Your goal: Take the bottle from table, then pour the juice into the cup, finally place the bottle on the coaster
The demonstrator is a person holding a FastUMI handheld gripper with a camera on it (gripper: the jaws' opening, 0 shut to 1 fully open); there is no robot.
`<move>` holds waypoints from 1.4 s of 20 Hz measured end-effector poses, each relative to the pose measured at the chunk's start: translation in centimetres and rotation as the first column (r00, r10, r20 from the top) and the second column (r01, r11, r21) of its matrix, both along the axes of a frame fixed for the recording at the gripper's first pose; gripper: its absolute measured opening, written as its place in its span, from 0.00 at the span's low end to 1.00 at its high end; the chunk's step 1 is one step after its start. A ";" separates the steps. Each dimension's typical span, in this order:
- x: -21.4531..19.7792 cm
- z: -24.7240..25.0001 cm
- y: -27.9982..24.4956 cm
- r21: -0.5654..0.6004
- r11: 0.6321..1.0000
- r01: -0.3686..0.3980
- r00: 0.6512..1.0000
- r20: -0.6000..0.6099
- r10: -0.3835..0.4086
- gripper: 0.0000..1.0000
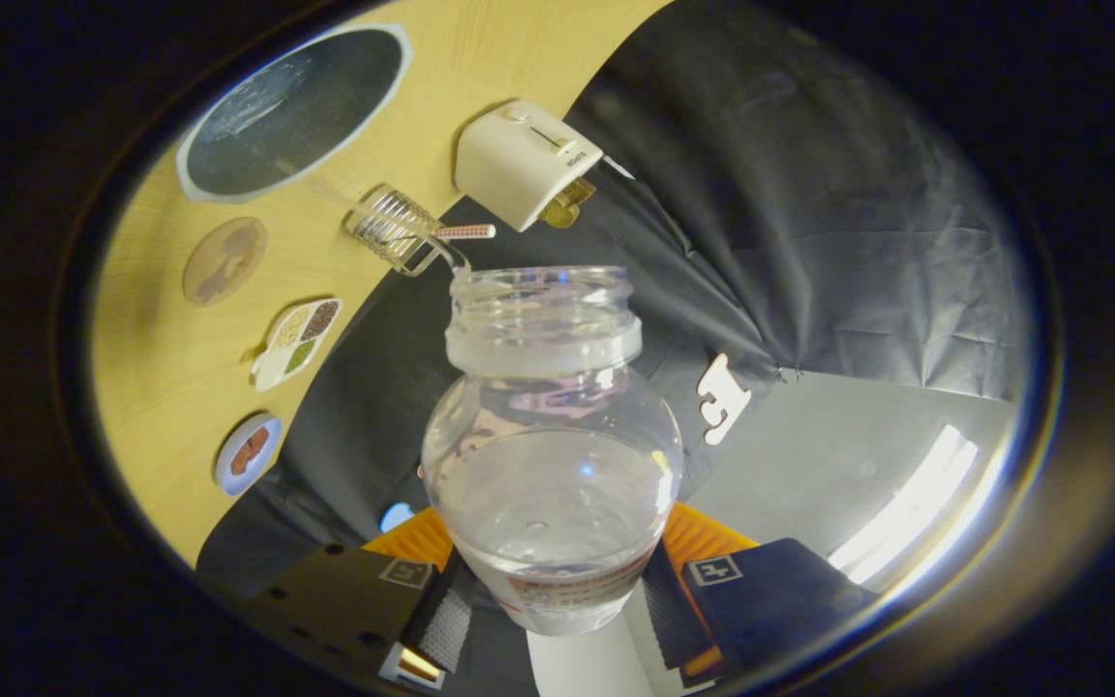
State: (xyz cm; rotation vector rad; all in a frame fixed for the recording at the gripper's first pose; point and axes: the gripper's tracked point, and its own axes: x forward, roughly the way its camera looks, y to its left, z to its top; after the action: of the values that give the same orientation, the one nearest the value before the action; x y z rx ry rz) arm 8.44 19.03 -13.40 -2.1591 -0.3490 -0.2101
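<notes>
Gripper (557, 590) clamped on the bottle (552, 455), both fingers pressing its sides. Bottle tipped, open mouth just beside the ribbed glass cup (391, 228) on the desk (170, 378); coaster (225, 259) near cup.

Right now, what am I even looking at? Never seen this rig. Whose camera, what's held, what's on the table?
It is a handheld two-finger gripper carried by a person, not a robot arm. A fisheye camera rides on it and looks along the fingers, so the tilted scene means the gripper is tipped. The fingers are shut on a clear open bottle, partly full of clear liquid. Beyond its mouth, on the wooden table, lie a ribbed glass cup, a white toaster, a round brown coaster, a dark round mat and two picture cards.
</notes>
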 end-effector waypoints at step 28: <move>1.5 -16.8 -6.2 0.817 -0.311 0.486 0.858 -0.380 0.346 0.80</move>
State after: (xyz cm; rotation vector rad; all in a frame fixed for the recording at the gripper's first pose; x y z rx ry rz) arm 9.95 12.81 -30.21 -0.2541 0.3421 0.0731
